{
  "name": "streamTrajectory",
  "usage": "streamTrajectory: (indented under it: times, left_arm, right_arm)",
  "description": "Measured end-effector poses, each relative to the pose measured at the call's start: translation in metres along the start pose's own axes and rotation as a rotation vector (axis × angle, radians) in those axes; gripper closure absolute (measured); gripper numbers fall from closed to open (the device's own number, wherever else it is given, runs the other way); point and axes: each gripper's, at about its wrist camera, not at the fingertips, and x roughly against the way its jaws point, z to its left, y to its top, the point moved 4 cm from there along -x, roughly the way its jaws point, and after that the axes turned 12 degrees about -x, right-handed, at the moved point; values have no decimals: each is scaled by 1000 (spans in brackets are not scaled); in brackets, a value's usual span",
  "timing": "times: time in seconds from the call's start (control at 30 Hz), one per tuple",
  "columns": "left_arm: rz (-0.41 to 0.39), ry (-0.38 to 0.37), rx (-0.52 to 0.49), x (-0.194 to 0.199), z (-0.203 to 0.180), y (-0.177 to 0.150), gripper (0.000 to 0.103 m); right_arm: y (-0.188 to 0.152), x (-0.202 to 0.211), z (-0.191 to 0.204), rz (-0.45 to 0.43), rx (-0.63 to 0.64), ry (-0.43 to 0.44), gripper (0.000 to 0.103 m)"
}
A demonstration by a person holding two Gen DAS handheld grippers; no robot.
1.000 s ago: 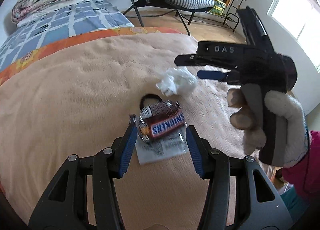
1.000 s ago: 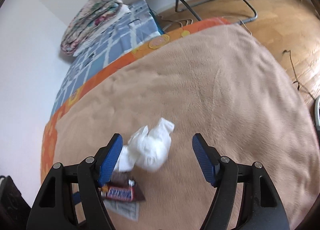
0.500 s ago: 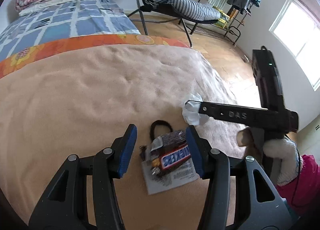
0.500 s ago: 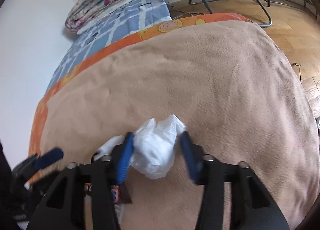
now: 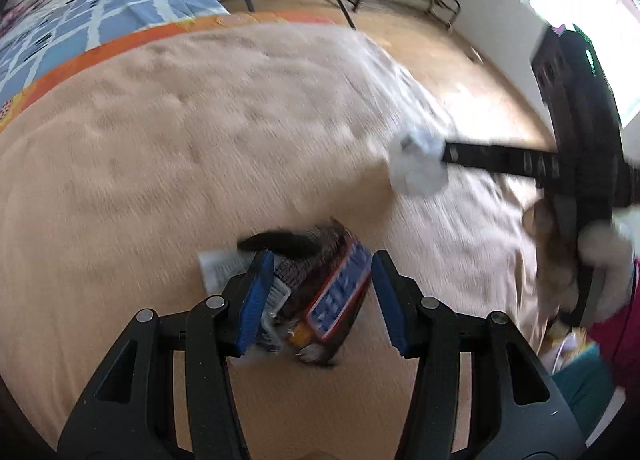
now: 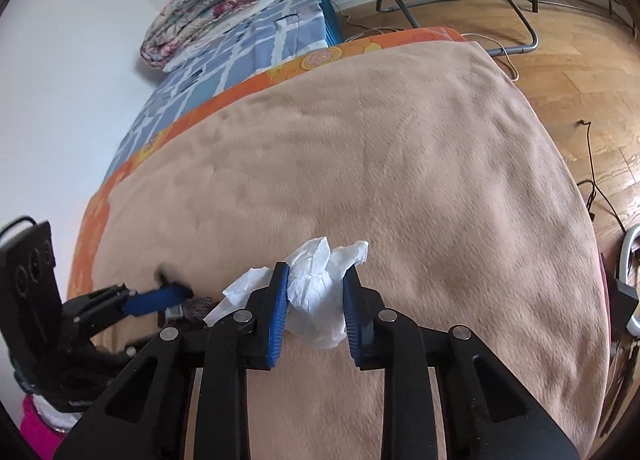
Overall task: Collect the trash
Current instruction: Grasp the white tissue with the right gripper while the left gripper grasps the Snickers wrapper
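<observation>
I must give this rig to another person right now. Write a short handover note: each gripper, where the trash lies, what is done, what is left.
Right gripper: jaws closing on the crumpled white tissue, pads pressing it, tissue at the beige blanket.
Left gripper: open, straddling the candy wrapper, not gripping.
Under the wrapper: a white paper slip and a black loop, on the blanket.
Done: tissue nearly grasped.
Left: lift tissue, grip wrapper, collect the slip. No bin in view.
</observation>
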Motion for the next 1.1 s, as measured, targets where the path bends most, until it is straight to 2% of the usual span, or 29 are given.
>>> streamTrajectory:
  times: [0.2, 0.3, 0.4, 0.57, 0.67, 0.8, 0.83, 0.87, 0.93, 1.03, 1.1]
  left_arm:
    - [47, 133, -111, -3, -28, -13, 51]
    - [58, 141, -111, 2, -33, -22, 51]
    - [84, 197, -83, 6, -23, -37, 51]
    - [42, 150, -8, 22, -14, -45, 51]
    - [19, 139, -8, 29, -16, -38, 51]
    - [65, 133, -51, 20, -24, -29, 50]
    - [88, 138, -59, 15, -25, -28, 47]
    - [109, 154, -65, 8, -26, -26, 39]
    - [131, 196, -72, 0, -25, -23, 34]
    - [129, 198, -90, -9, -30, -18, 34]
    - [125, 216, -112, -12, -36, -18, 38]
  right_arm:
    - [-10, 7, 1, -11, 34, -20, 80]
    - [-17, 14, 2, -15, 42, -10, 80]
    - [-21, 21, 1, -31, 60, -18, 80]
    - [-25, 21, -5, -19, 42, -9, 80]
    - [-27, 24, -6, -21, 41, -7, 80]
    - [-27, 26, -5, -23, 31, 3, 80]
    - [-27, 27, -5, -24, 29, 5, 80]
    - [-28, 27, -6, -24, 28, 8, 80]
    - [-29, 28, -5, -24, 27, 16, 80]
    - [-30, 28, -4, -21, 28, 20, 80]
    - [-32, 29, -5, -19, 33, 19, 80]
